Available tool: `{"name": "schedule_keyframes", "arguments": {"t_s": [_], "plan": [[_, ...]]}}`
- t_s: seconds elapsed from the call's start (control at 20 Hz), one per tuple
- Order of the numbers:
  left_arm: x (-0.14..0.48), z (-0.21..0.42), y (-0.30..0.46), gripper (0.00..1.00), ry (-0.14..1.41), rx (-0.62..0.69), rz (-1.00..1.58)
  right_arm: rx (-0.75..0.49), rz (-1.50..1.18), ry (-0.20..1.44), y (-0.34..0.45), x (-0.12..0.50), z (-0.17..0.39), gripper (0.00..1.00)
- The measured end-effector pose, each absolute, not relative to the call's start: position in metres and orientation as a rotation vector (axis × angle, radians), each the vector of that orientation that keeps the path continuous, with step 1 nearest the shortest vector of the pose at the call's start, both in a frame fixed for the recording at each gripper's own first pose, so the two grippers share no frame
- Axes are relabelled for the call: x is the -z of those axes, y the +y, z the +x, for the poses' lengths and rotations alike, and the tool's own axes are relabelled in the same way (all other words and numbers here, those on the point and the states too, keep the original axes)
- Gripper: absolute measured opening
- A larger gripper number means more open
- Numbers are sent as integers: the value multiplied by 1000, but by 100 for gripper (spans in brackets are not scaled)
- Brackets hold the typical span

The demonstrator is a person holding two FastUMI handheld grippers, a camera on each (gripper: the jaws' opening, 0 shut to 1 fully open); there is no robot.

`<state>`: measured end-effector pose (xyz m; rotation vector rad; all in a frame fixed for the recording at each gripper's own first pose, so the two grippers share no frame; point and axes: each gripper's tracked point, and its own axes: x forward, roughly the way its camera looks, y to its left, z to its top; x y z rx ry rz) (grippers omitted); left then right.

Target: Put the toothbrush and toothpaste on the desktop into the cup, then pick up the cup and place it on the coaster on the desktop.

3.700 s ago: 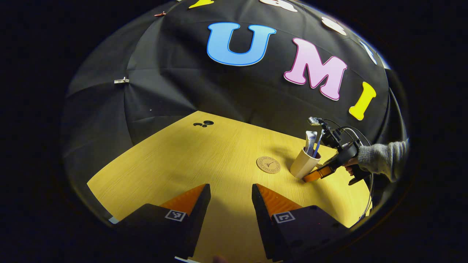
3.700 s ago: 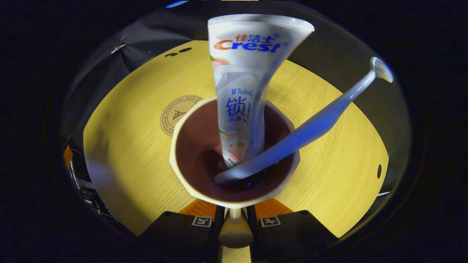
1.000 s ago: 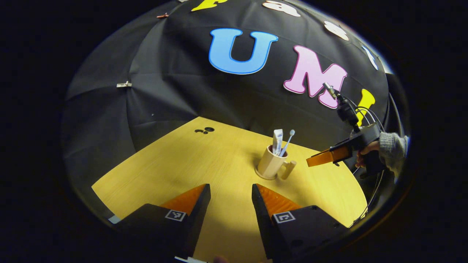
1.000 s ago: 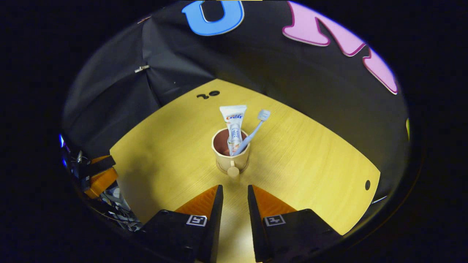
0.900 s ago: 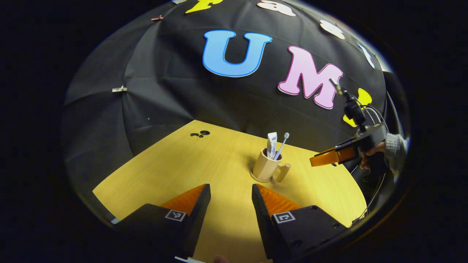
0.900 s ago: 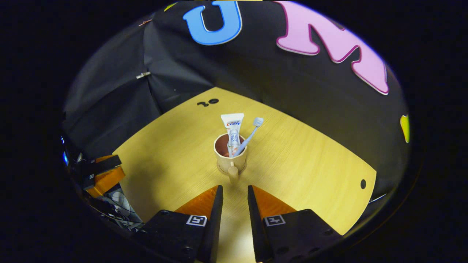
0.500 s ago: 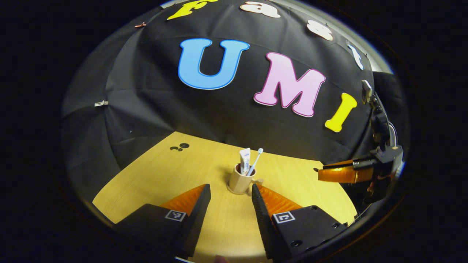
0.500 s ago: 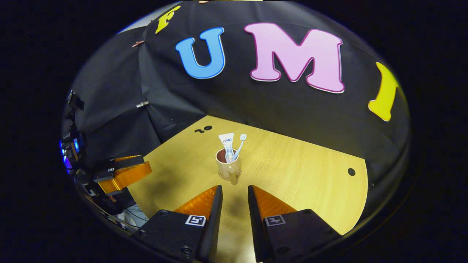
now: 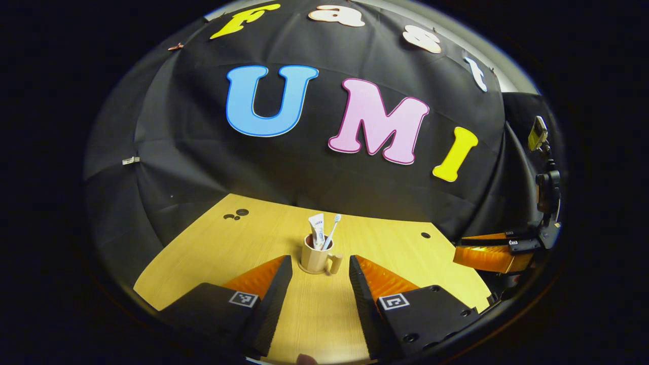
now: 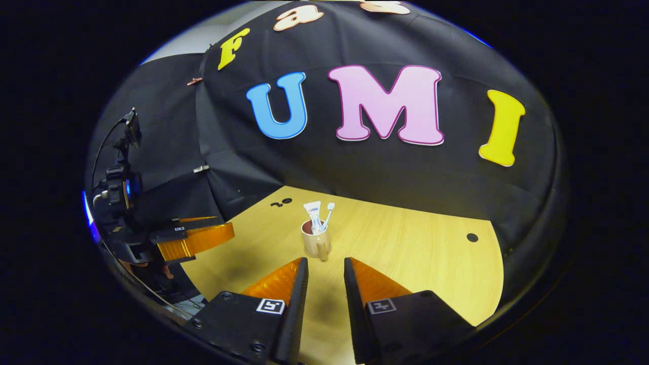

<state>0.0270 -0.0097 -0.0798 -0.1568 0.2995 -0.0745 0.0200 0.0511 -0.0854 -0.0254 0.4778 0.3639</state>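
Observation:
A beige cup [image 9: 314,259] stands upright on the round coaster [image 9: 305,270], mid-table, its handle turned toward me. The white toothpaste tube [image 9: 317,231] and the pale blue toothbrush [image 9: 332,231] stick up out of it. My left gripper [image 9: 319,259] is open and empty, short of the cup. In the right gripper view the cup [image 10: 315,245] holds the tube [image 10: 313,212] and the brush [image 10: 327,213]. My right gripper [image 10: 325,261] is open with a narrow gap, empty, set back from the handle. Each gripper also appears from the side: right gripper [image 9: 491,255], left gripper [image 10: 196,239].
The yellow wooden table [image 9: 218,248] has small dark holes at its far left [image 9: 236,214] and far right [image 9: 422,235]. Black cloth walls close in behind it. Cables hang near the left gripper's mount [image 10: 119,187].
The cup has gone from beside the coaster onto it. My right gripper has let go of the handle, and both grippers have drawn back, so the cup looks smaller and farther off.

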Motion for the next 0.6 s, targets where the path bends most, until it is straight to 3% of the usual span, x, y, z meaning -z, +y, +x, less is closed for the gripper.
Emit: {"name": "schedule_keyframes", "arguments": {"t_s": [0.2, 0.6], "plan": [[69, 28, -28, 71, 281, 108, -133, -333, 18, 444, 43, 97, 32, 46], [67, 32, -47, 71, 275, 136, -105, -301, 43, 418, 27, 96, 39, 47]]}}
